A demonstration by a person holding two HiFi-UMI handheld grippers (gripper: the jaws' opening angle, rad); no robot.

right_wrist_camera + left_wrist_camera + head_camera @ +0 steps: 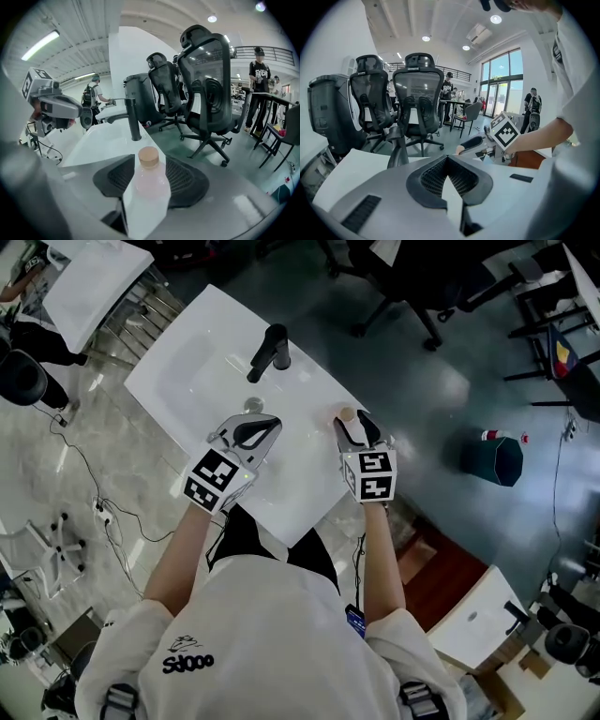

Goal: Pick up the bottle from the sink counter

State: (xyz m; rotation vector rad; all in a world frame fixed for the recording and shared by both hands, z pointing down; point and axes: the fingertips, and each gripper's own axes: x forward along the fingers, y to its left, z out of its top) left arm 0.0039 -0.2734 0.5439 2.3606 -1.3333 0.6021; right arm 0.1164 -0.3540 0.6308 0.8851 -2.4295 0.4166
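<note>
Right of the tap (269, 351), bottle (149, 187): upright on the worktop (300, 493), unlifted.
Right gripper (356, 427): spread wide around bottle, not clamped.
Left gripper (447, 158): closed, empty.
Remaining: clamp, lift.

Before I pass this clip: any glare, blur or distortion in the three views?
Head view: sharp, evenly lit; soft sheen on the dark floor, white sink counter nearly blown out. Left gripper view: strong fisheye, dark corners, bright windows. Right gripper view: same fisheye bends the office chairs; the bottle, close to the lens, looks slightly soft.
</note>
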